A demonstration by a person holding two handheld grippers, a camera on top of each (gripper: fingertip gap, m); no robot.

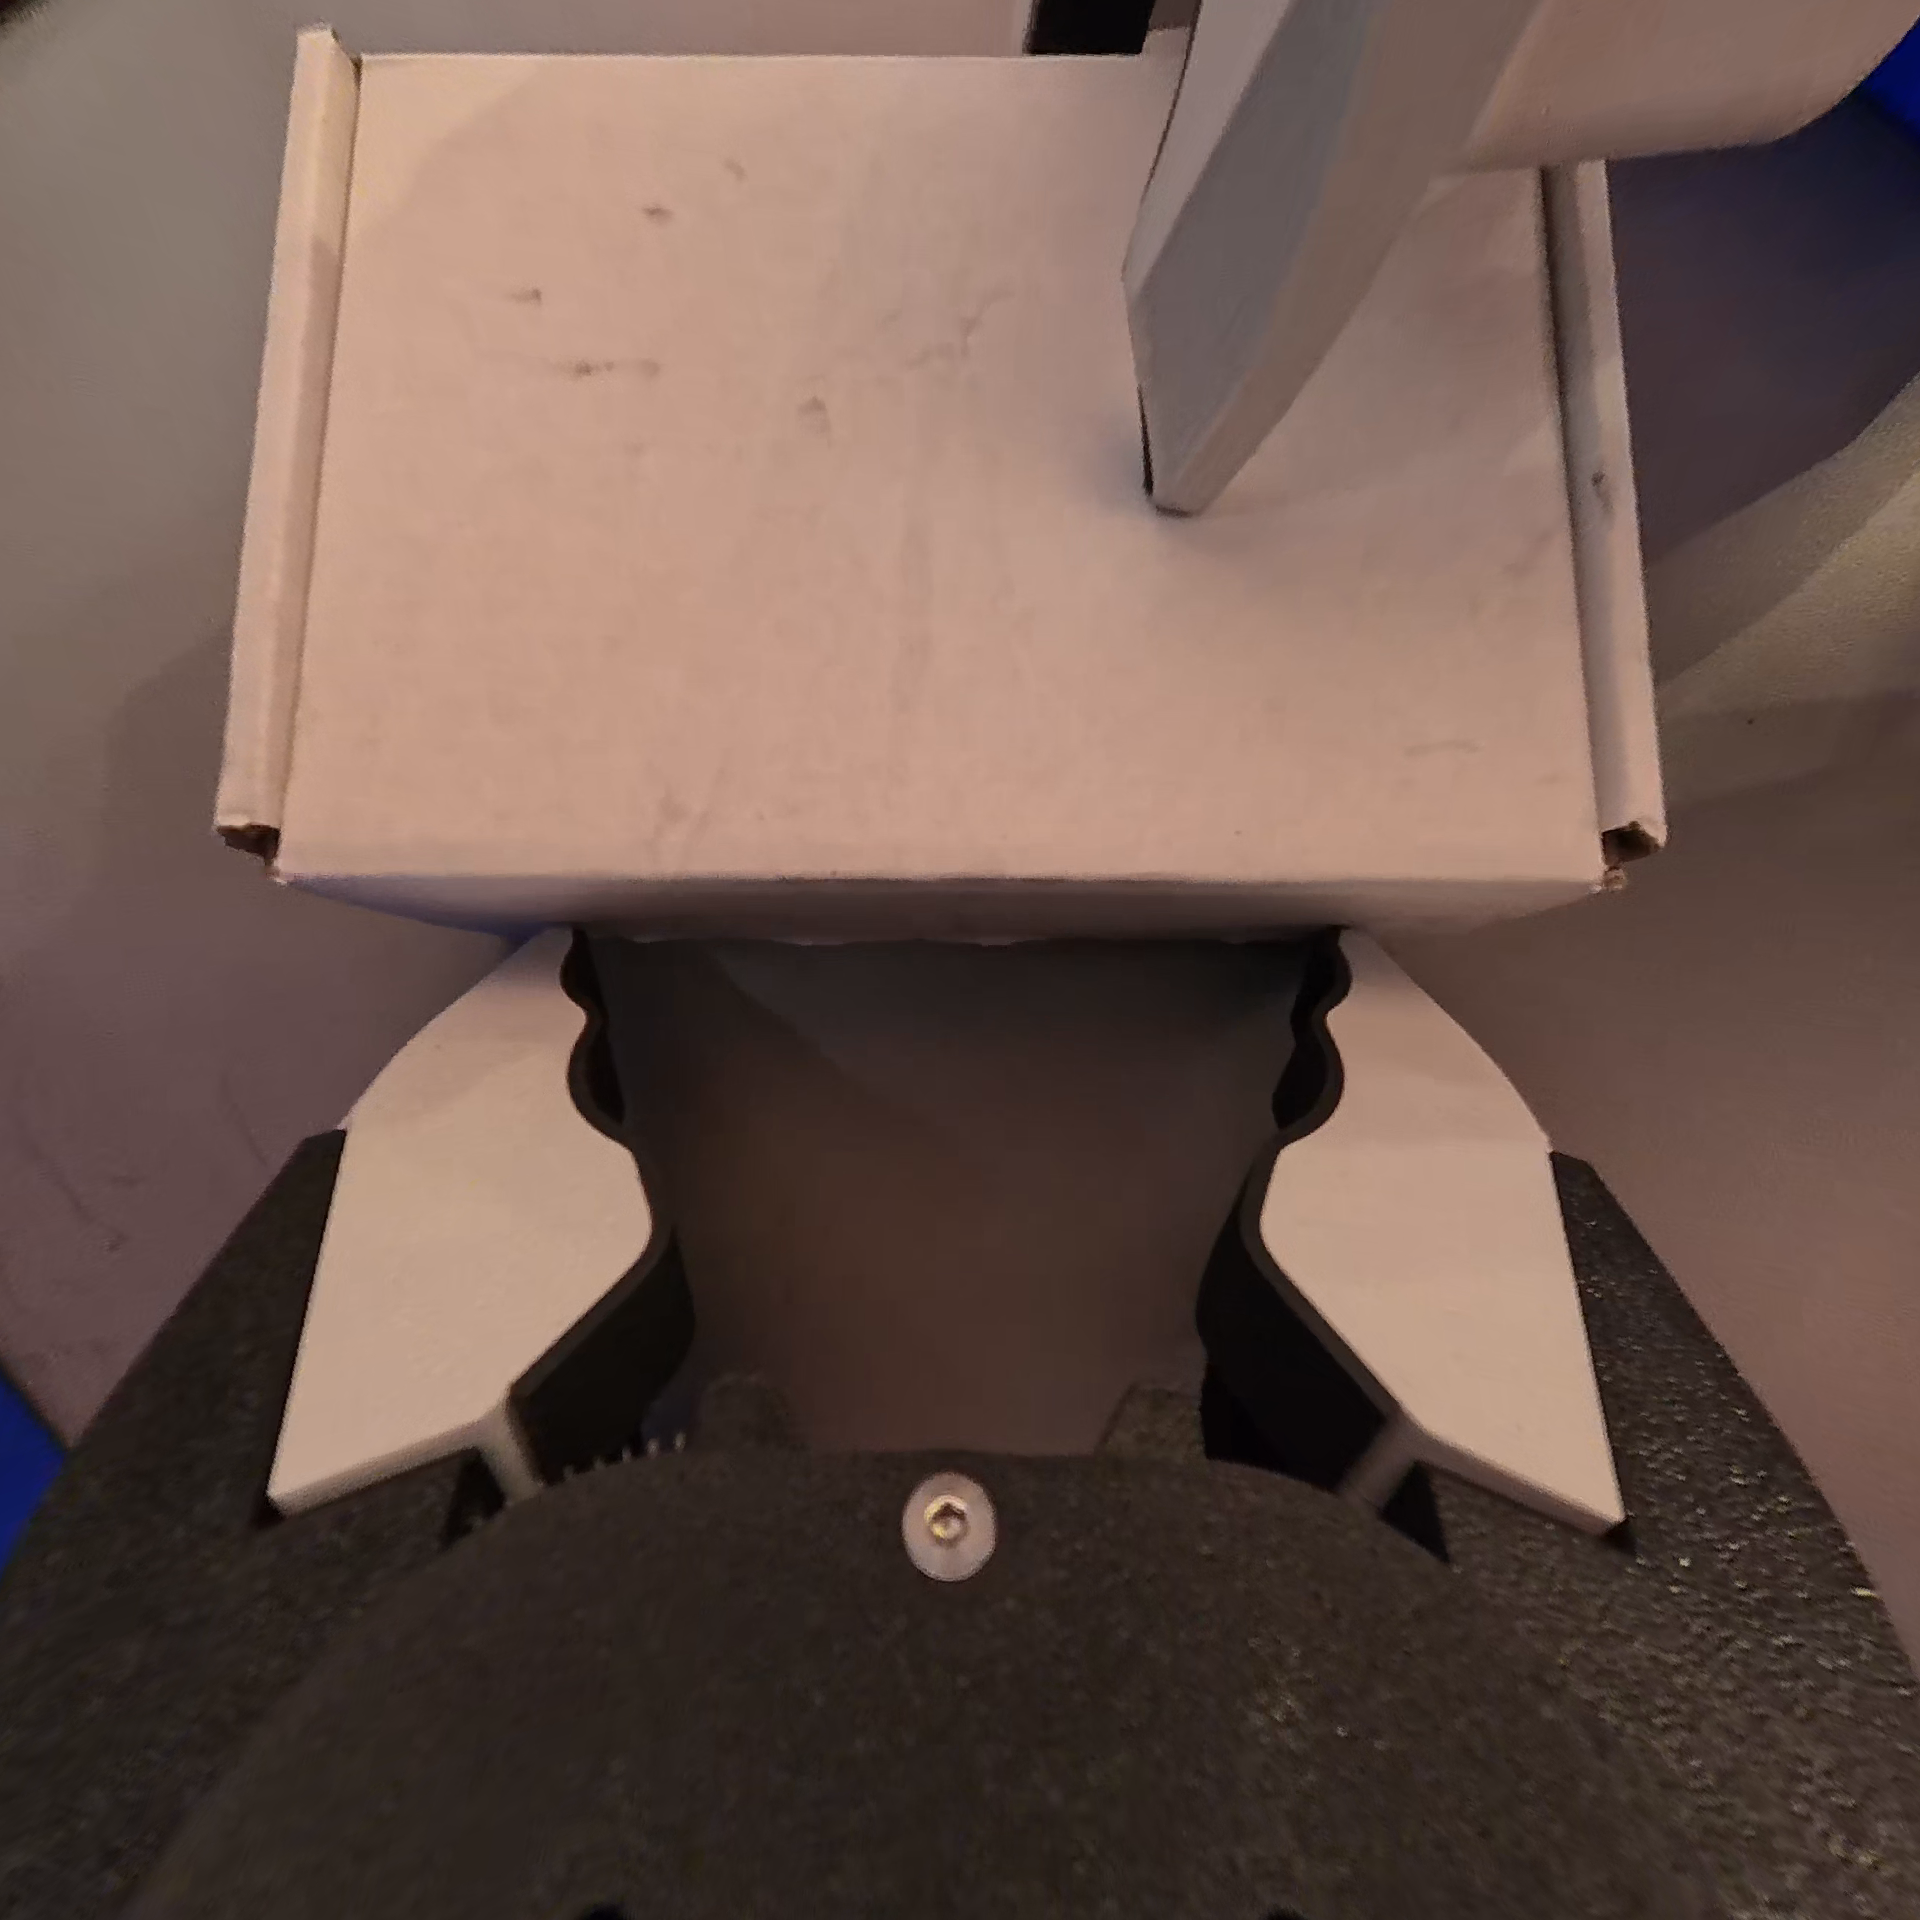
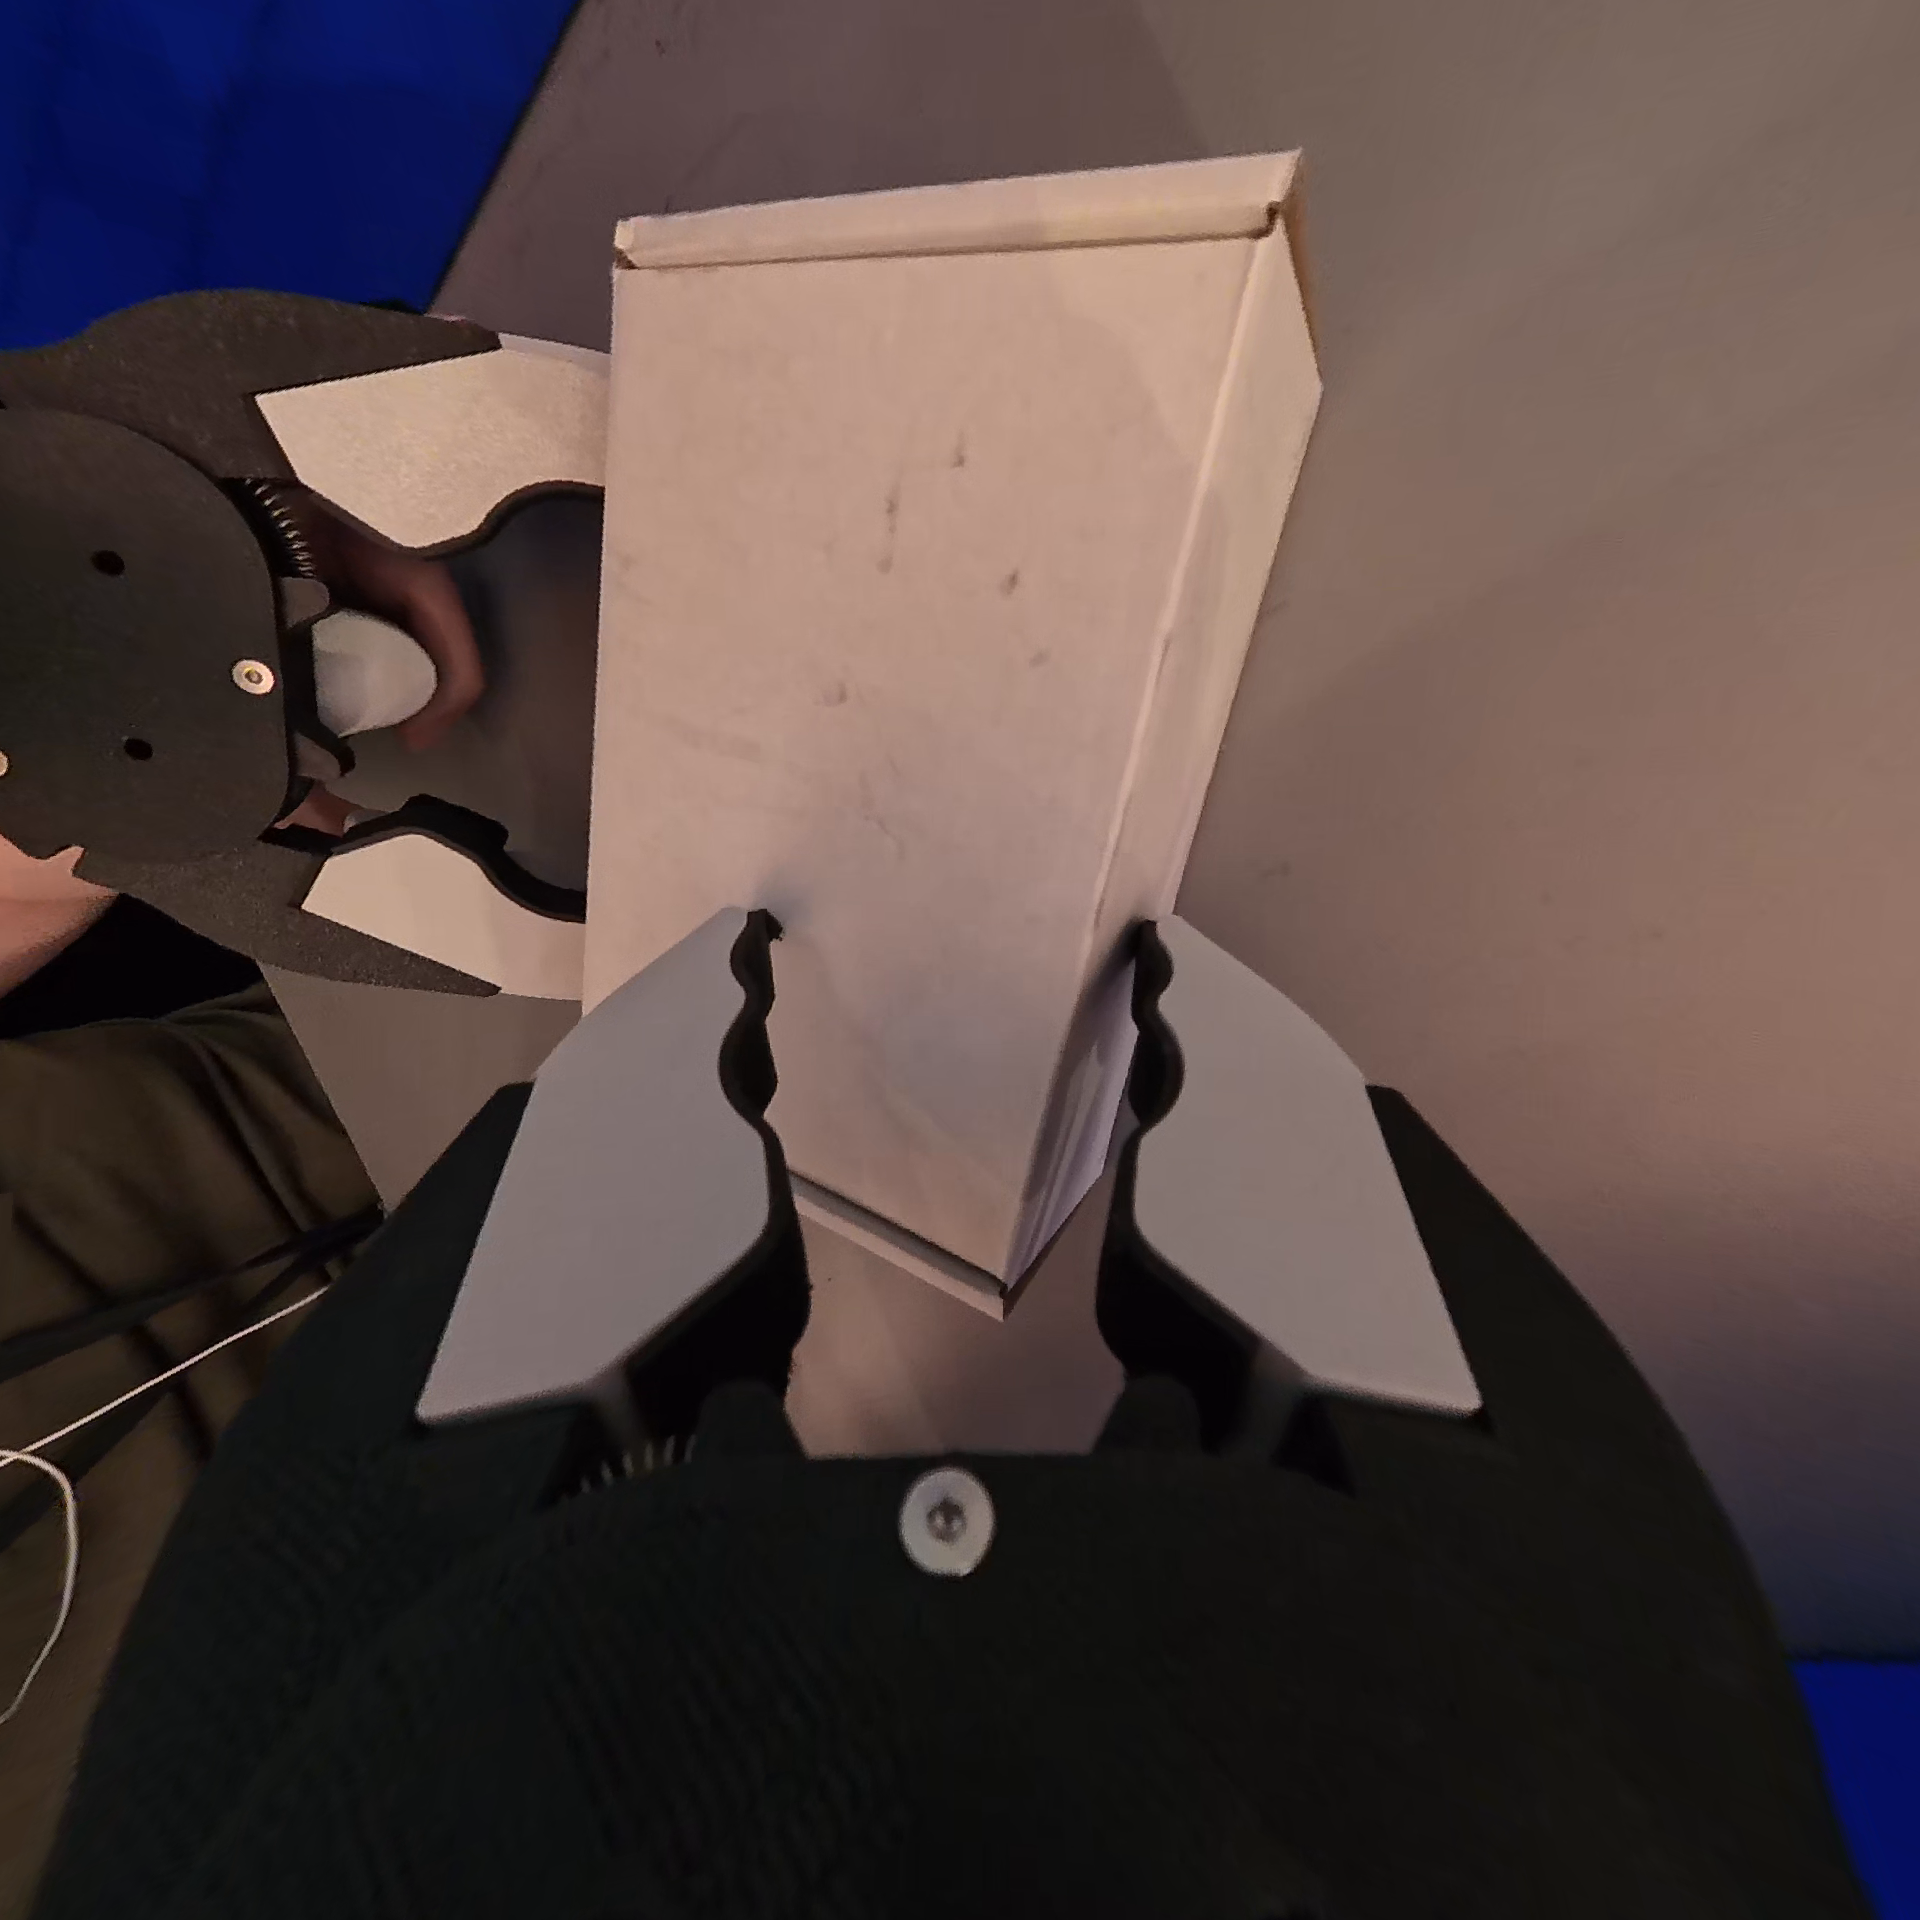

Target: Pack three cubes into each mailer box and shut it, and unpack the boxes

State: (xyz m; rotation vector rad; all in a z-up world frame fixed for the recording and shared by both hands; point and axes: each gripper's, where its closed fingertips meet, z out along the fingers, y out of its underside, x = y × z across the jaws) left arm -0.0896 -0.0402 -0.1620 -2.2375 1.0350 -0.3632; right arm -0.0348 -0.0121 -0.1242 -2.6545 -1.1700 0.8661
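White cardboard mailer box (image 1: 935, 499), lid shut, on a pale grey worktop (image 1: 114, 935), straight ahead of the left tool (image 1: 951, 940). Left tool spread wide, fingers (image 1: 488, 1039) level with the box's near wall, tips right at its lower edge; whether touching cannot be told, contact line hidden by the box's overhang. Nothing gripped between them.

Right tool (image 2: 956, 925) reaching in from the box's far right side as seen from the left tool, one pale grey finger (image 1: 1236, 312) planted tip-down on the lid near the right edge. From its own camera: box (image 2: 914, 644) running lengthways away from the tool, near end lying between the fingers (image 2: 644, 1122). Left finger tip on the lid top, right finger tip against or just beside the box's side wall. Moderately spread, straddling the box's top right edge; a firm clamp cannot be confirmed.

Left tool (image 2: 582, 707) also visible at the box's left side there, open, tips meeting the box wall, with a person's hand (image 2: 436, 634) behind it. Blue surface (image 2: 208, 135) beyond the worktop edge.
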